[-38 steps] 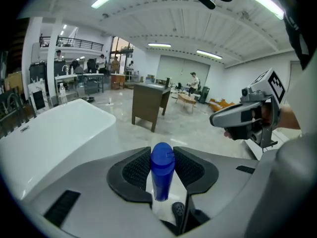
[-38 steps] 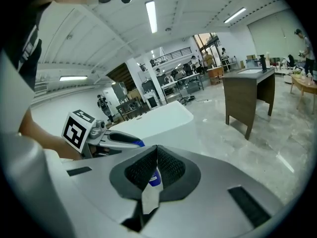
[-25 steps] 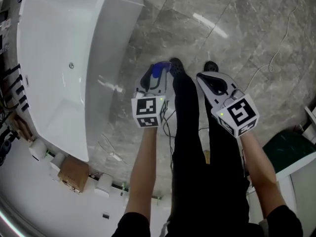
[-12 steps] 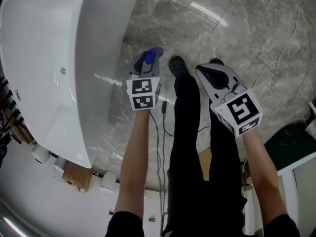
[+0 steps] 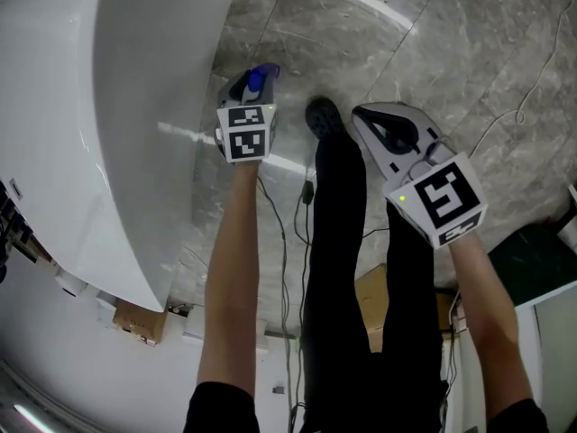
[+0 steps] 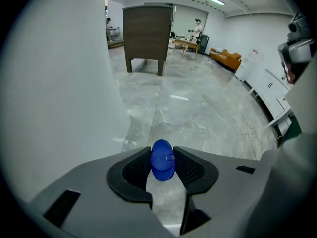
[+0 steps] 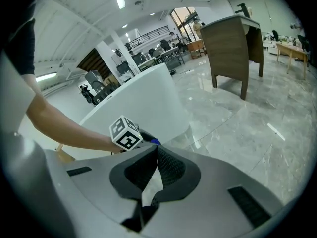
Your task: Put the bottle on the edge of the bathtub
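Beside the white bathtub (image 5: pixel 144 88) on grey marble floor (image 5: pixel 433 52), the left gripper (image 5: pixel 255 79) clamps the bottle (image 6: pixel 162 160), its round blue end showing. The right gripper (image 7: pixel 154 153) is closed and empty.

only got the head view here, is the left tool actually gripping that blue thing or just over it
Observer: Gripping. In the left gripper view the left tool has both pads pressed on the bottle, at its blue cap.
Operator: and the right tool, anything in it
Observer: Nothing. The right gripper view shows the right tool with its jaws together and empty.
Operator: whats on the floor past the tub
Observer: A dark wooden cabinet stands beyond the bathtub, seen in the left gripper view.
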